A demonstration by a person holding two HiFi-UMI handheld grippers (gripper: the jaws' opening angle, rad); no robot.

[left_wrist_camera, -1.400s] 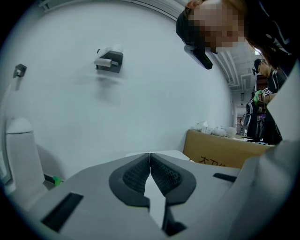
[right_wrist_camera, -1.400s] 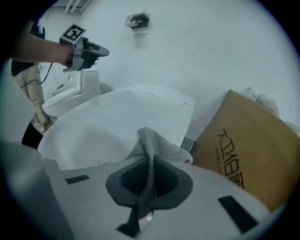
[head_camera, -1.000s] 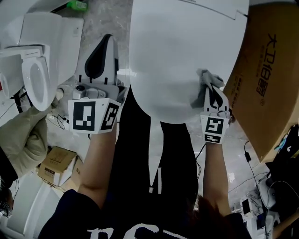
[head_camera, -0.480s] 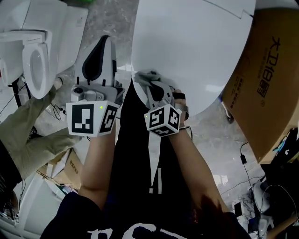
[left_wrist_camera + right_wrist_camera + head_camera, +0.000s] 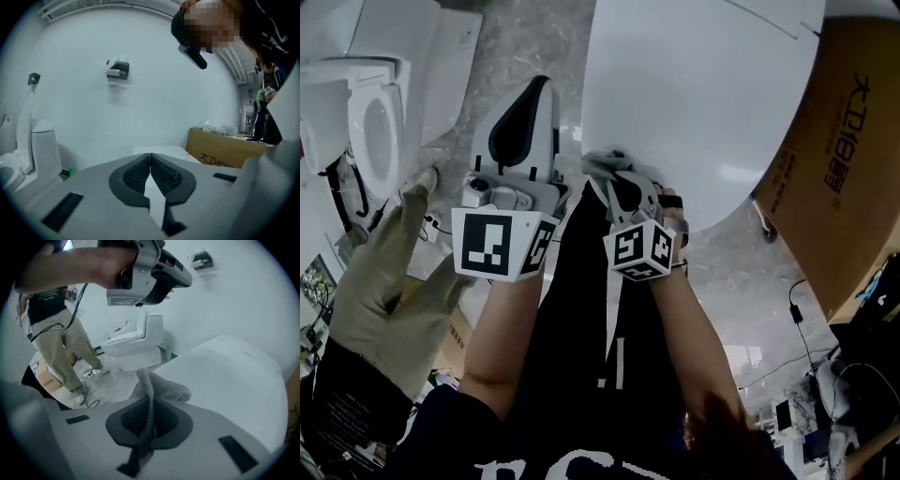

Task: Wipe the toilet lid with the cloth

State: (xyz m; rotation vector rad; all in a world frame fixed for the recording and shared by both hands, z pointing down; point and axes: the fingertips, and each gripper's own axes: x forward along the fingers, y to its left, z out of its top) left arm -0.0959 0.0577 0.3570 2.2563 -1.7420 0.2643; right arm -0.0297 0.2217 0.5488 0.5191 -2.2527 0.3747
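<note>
Head view: your right gripper (image 5: pixel 617 187) sat at the near left rim of the white toilet lid (image 5: pixel 703 103), with the grey cloth (image 5: pixel 602 161) bunched against that edge. Your left gripper (image 5: pixel 532 103) hung just beside the lid; contact not clear.

Left gripper view: jaws pressed together, nothing between them.

Right gripper view: jaws clamped on a fold of the cloth, the rest flopping forward onto the lid. Judged soft, light and limp, a knit that would bunch and drag on the glossy, likely slick lid. Best taken by a thick fold, deep between the jaws.

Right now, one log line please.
left gripper shut, empty | right gripper shut on cloth | cloth at lid edge
</note>
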